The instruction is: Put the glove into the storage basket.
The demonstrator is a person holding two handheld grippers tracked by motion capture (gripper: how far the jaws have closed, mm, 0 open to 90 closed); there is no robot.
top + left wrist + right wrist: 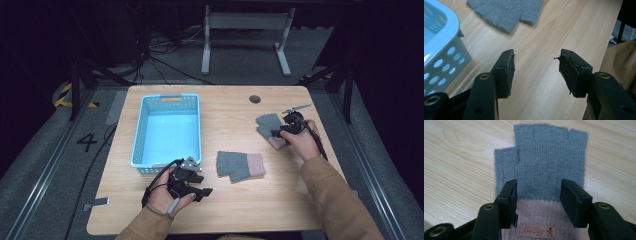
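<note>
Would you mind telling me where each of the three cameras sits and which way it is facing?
High view: fixed above the person's side, looking forward and down on the table, basket and two gloves; both forearms and hands show.
Left gripper view: rides on the left hand-held gripper, looking along its open jaws over bare wood toward the near glove beside the basket.
Right gripper view: rides on the right hand-held gripper, looking down at the far glove between its open jaws.
Shared: the high and left views both show the basket and the near glove.
</note>
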